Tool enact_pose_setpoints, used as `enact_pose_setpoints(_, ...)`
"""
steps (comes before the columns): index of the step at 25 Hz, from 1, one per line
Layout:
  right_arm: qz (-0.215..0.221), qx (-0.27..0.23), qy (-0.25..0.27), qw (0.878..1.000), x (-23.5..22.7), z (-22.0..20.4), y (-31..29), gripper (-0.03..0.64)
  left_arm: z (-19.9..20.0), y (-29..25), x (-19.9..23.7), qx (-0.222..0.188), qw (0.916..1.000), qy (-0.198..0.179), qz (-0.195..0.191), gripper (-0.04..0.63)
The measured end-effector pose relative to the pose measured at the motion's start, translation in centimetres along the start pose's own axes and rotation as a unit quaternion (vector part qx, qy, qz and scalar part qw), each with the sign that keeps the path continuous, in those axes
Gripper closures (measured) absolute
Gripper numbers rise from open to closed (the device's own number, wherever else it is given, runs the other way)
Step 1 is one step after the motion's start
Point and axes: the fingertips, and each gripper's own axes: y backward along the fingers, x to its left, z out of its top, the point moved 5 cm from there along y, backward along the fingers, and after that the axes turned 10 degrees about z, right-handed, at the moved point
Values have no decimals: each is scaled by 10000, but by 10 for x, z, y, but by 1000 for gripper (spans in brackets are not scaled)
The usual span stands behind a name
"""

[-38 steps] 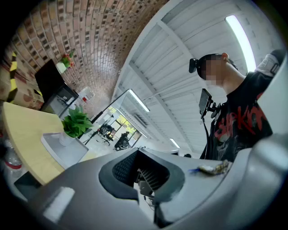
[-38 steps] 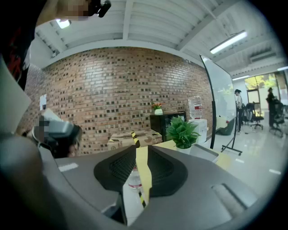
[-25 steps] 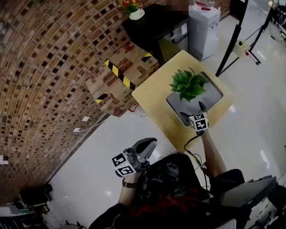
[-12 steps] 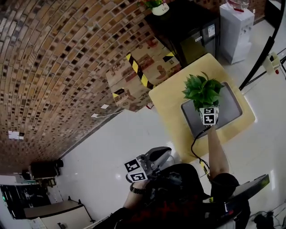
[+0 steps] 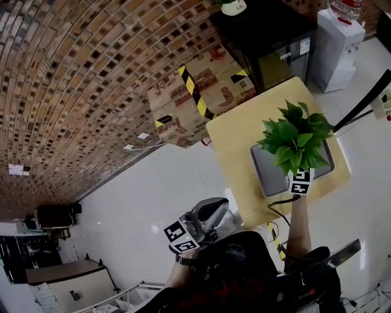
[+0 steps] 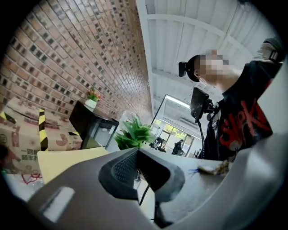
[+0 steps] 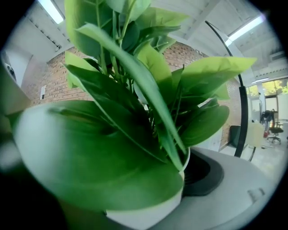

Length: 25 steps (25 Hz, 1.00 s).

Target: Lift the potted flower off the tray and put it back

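The potted flower [image 5: 296,143], broad green leaves in a white pot [image 7: 148,215], hangs above the grey tray [image 5: 269,177] on the small yellow table [image 5: 238,137]. My right gripper [image 5: 295,170] is shut on the pot. Its marker cube shows just below the leaves, and one dark pad [image 7: 202,173] presses the pot's right side. The other pad is hidden behind a leaf. My left gripper [image 5: 211,211] is held low near the person's body, away from the table, its jaws shut with nothing between them. In the left gripper view the plant [image 6: 133,134] shows beyond the left gripper [image 6: 136,155].
Cardboard boxes with yellow-black tape [image 5: 195,92] stand against the brick wall beside the table. A black cabinet [image 5: 269,33] with a second small flower pot [image 5: 234,7] and a white water dispenser [image 5: 339,43] stand behind. A black stand pole [image 5: 366,98] rises at the right.
The right gripper closed on the pot and raised the plant off the tray. The left gripper drifted a little near the body. The head view shifted.
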Motion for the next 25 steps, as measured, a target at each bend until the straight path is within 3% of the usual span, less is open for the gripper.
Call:
enact_pose_setpoints(6,202,-3,-147,9997,0,-9,2,74,6,1,22,-319,9987,323,219,598)
enact_pose_setpoints(15,227,313,-184,9991,-12,-36,6,72,1,-29,23,-250,9982,532,-130,598)
enact_pose_setpoints(25,129,968,-505,9939,-5,-140,-20,72,6,-25,18,-174,9984,469,-279,598)
